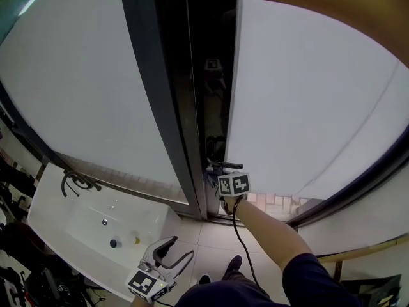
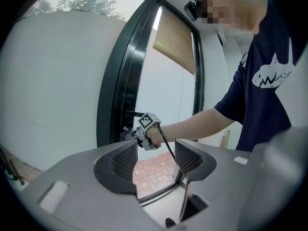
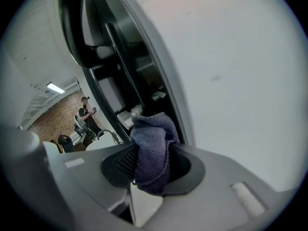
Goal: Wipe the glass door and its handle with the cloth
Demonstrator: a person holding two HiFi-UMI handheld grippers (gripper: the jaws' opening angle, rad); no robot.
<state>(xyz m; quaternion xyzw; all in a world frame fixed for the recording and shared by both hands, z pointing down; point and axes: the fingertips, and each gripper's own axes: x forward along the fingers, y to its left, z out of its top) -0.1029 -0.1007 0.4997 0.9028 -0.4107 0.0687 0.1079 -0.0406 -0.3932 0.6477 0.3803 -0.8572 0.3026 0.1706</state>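
The glass door (image 1: 307, 107) has a dark frame (image 1: 172, 107) down the middle of the head view. My right gripper (image 1: 219, 174) is at the door's edge, low down, shut on a blue-grey cloth (image 3: 151, 146) bunched between its jaws. The cloth sits against the dark door edge by a small pale fitting (image 3: 126, 117). From the left gripper view the right gripper (image 2: 139, 133) is just below the dark handle (image 2: 129, 113). My left gripper (image 1: 167, 251) hangs back low at the left, open with nothing between its fingers (image 2: 122, 160).
A white basin (image 1: 70, 226) with a dark tap (image 1: 77, 183) stands at the lower left, close to the left gripper. Brick paving (image 2: 154, 174) shows through the glass. The person's shoe (image 1: 234, 263) is on the tiled floor below the door.
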